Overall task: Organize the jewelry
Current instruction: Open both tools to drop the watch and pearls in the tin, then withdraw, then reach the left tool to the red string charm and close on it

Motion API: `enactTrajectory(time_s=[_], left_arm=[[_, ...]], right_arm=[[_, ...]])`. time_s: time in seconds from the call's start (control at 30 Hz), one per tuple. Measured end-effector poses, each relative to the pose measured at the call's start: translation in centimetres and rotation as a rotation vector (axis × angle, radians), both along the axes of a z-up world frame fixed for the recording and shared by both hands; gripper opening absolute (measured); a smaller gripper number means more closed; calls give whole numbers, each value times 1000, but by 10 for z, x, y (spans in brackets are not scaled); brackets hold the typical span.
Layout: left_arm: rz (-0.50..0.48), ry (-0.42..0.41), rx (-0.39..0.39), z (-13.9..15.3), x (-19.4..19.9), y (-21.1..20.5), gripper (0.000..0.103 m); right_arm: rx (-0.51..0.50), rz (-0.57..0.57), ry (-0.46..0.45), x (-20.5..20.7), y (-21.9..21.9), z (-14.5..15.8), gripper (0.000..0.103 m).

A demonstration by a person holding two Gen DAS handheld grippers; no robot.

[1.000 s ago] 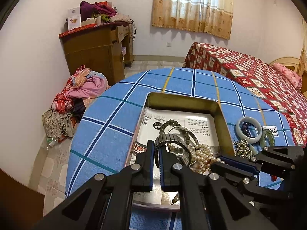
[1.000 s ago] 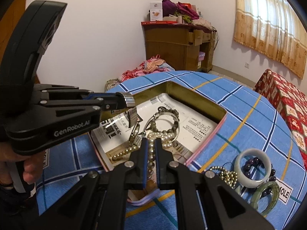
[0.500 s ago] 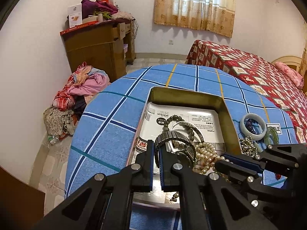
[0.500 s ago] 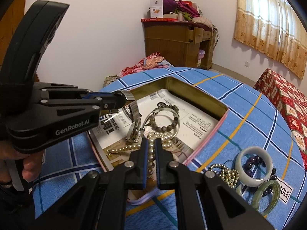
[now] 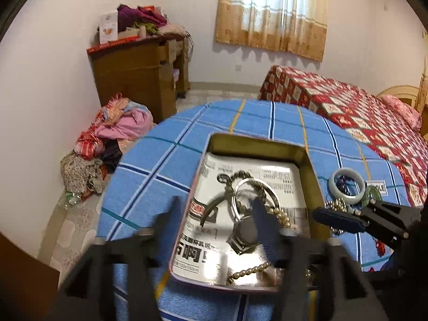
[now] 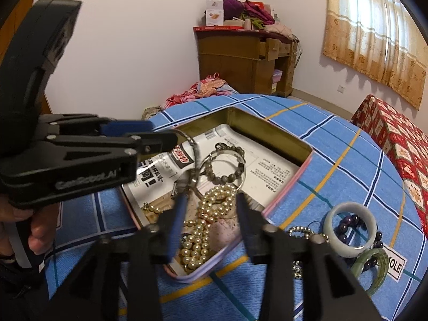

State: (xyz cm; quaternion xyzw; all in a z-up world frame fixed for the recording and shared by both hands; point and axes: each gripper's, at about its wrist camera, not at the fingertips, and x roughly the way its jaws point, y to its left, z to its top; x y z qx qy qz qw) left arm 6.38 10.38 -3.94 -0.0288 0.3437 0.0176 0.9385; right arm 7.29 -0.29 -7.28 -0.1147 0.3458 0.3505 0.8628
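A shallow tin (image 6: pixel 305 148) lined with printed paper sits on the blue checked cloth (image 6: pixel 334 144). We count the following already inside it: a pearl strand (image 6: pixel 211 208), a dark bead bracelet (image 6: pixel 227 171) and a wristwatch (image 5: pixel 244 234). To the right of the tin on the cloth lie a pale bangle (image 6: pixel 350 227), a green bangle (image 6: pixel 370 267), purple beads (image 6: pixel 347 220) and a metallic bead strand (image 6: pixel 302 231); we judge the task about half done.

The left gripper (image 5: pixel 216 224) hangs over the watch, its jaws opening wide and gripping nothing. The right gripper (image 6: pixel 210 214) hangs over the pearls at the tin's near end, jaws opening, pads clear of them.

Legible writing: "GenRobot.AI" on the left gripper's body, and "OLE" on a white tag (image 6: pixel 396 266) at the near right. The paper's print is too blurred to read.
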Motion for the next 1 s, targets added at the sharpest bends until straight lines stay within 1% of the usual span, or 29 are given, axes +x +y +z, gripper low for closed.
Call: enactTrajectory(time_s=[0.13,0.27,0.33,0.4,0.47,0.67,0.77,0.83,1.0], left_arm=[[6,-4,-4,4,-1,2,62],[23,-2,-13,5,-3,5,62],[27,-3,-10,6,-5,5,62],[33,-6,2,7,-9,3,62],[36,-8,23,10,-11,-3,62],[-20,-21,65,15,-24,-29,62],[-64,-13,69,11,-34,-46,62],[-101,-12,86,8,-42,-62,62],[-171,-6,113,3,-54,-95,62]], right_arm=[[-2,-3,-10,-2,0,3,43],[0,-14,-12,-2,-3,6,48],[3,-22,-10,-2,-8,8,48],[6,-34,-13,-2,-14,11,51],[13,-54,-13,-3,-22,15,56],[7,-103,-22,-12,-55,20,59],[-1,-168,-15,-16,-84,17,62],[-5,-211,-4,-18,-103,13,63],[-4,-310,43,-26,-143,2,63]])
